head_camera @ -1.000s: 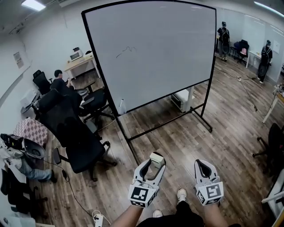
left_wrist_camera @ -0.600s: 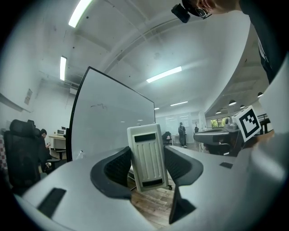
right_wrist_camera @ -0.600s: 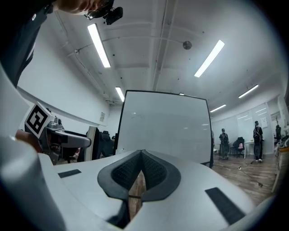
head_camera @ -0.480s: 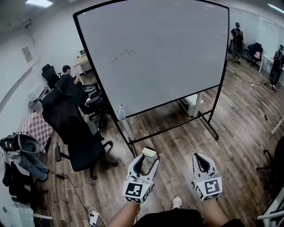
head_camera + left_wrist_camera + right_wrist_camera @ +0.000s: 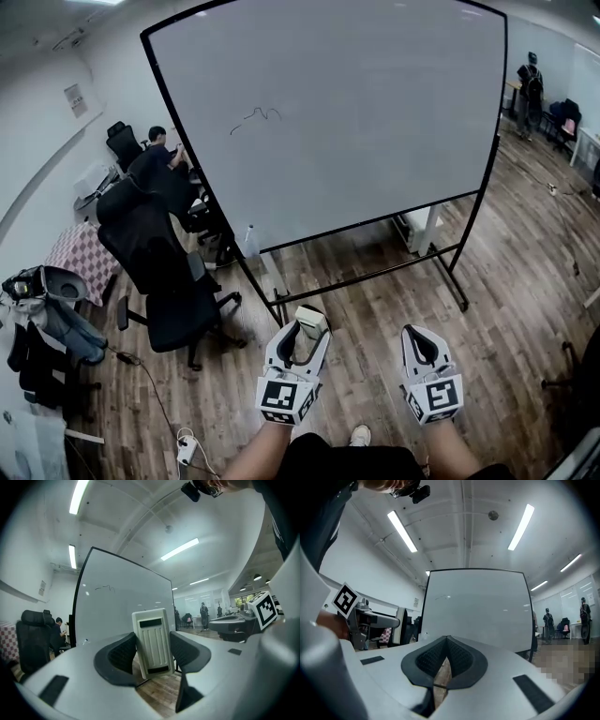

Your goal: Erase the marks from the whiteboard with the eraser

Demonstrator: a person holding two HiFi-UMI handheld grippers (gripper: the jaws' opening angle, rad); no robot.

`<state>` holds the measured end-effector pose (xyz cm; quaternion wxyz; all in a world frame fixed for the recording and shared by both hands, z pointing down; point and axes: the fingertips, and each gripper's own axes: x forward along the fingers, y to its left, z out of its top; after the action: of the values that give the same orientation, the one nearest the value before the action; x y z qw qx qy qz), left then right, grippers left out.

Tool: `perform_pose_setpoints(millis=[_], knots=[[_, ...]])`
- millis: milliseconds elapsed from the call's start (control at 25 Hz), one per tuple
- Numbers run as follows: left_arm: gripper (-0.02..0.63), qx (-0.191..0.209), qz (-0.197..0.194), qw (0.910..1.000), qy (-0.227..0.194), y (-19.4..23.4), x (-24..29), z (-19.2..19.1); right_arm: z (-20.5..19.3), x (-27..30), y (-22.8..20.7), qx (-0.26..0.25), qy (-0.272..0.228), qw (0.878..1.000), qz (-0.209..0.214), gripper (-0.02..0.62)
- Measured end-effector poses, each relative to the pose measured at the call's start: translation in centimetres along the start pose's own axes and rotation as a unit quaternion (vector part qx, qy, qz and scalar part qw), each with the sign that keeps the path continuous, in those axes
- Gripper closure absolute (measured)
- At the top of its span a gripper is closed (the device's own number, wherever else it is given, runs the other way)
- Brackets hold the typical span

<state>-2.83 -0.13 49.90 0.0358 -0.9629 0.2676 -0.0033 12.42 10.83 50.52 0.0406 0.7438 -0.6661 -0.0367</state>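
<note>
A large whiteboard [image 5: 375,112] on a black wheeled frame is seen standing on a wooden floor [image 5: 525,272], far ahead of two hand-held grippers at the near edge of the head view. A small squiggle of dark marks [image 5: 255,116] is drawn in the upper left part of the board; the rest of its surface is seen blank. The left gripper [image 5: 307,330] is held low and near, well apart from the board, and a pale ribbed eraser [image 5: 153,641] is clamped upright between its two jaws. The right gripper [image 5: 422,339] is held beside it to the right, with its jaws pressed together and nothing between them. To the left of the board, a black office chair [image 5: 164,281] is placed, and a seated person [image 5: 157,142] is seen at a desk farther back. A small bottle [image 5: 249,241] is stood at the board's lower left corner.
</note>
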Motion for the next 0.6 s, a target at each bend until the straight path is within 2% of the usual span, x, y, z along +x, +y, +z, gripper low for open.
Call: perform_pose_setpoints(millis=[240,600], knots=[[0.359,0.024,0.015,0.9996,-0.008,2.3,2.5,0.3,2.0,3.8,-0.4,-0.027,-0.041,0.998,0.038,0.575],[0.359,0.007,0.054,0.9982,-0.025,10.6,8.5,0.0,3.5,15.2,-0.3,-0.047,-0.052,0.995,0.066,0.575]])
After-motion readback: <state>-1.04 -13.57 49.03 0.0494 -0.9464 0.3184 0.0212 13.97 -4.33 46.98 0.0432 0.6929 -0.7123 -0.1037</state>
